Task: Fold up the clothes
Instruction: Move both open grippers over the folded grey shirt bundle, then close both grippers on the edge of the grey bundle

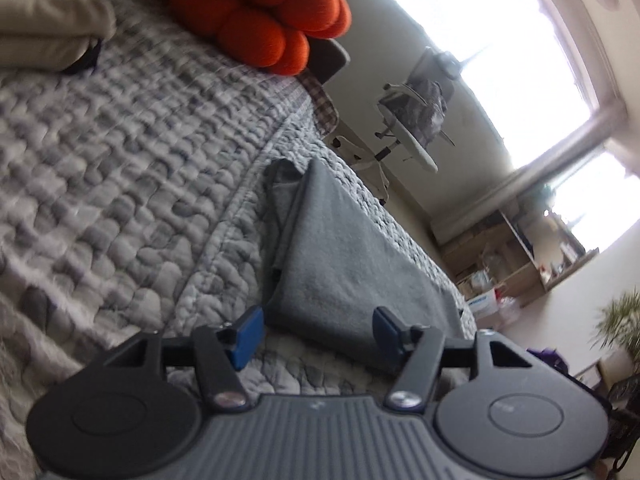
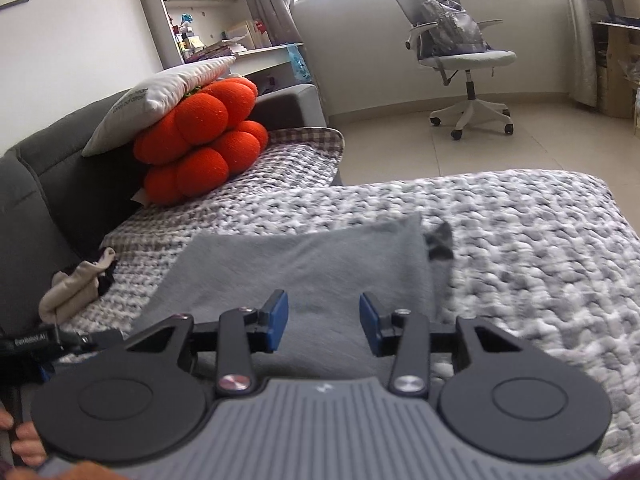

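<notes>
Grey garment (image 2: 304, 264) lies folded flat on the quilt (image 2: 520, 240), both grippers parted, holding nothing.

Plain grey folded garment (image 2: 304, 256), grey-and-white mottled quilt (image 2: 520, 232), bright orange cushion (image 2: 200, 140), checked sheet (image 2: 304, 140)

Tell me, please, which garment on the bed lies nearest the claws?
The grey cloth, folded flat right before the open right claw; the beige garment lies crumpled by the sofa.

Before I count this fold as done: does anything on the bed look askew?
Yes: a darker corner pokes out past the folded grey garment's far right edge, so the layers aren't aligned.
</notes>
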Available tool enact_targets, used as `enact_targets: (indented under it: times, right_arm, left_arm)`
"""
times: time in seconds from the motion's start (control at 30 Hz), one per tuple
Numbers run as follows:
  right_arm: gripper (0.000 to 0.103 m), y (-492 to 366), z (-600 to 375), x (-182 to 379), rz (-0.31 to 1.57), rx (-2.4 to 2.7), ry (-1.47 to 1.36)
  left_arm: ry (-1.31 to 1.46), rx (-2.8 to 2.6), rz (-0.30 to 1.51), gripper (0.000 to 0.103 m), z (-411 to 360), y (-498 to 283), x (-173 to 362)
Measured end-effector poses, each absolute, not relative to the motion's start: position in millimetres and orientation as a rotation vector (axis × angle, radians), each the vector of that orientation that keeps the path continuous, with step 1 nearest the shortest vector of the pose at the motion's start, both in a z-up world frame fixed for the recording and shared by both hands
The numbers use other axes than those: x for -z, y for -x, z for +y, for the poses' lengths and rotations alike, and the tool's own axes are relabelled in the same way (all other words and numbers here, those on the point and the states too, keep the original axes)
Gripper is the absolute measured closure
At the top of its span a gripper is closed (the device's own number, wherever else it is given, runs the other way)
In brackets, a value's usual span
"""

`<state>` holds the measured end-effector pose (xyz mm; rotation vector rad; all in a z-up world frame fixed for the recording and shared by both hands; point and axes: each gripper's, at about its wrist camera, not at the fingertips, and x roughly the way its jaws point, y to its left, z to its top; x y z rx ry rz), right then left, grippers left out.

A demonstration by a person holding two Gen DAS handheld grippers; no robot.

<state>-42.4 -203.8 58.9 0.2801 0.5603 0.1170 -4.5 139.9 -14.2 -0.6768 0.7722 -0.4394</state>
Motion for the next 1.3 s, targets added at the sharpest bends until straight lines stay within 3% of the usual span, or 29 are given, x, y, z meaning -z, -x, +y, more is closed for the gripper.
enact_targets:
  times: [0.97,1.2,1.3]
  right_arm:
    - [0.059,-7,-172,-30,0.646,-0.147,-0.521]
    - [0.059,-15,-163,-24,0.664,-0.148,-0.515]
    - [0.059,-17,-161,-21,0.67,-0.145,-0.51]
  left_arm:
    - [0.8,0.356,0.73,0.047,124,-65,30]
    - [0.731,0.354,0.715,0.066,112,-66,25]
    - [0.712,0.369,0.709,0.08,109,-65,22]
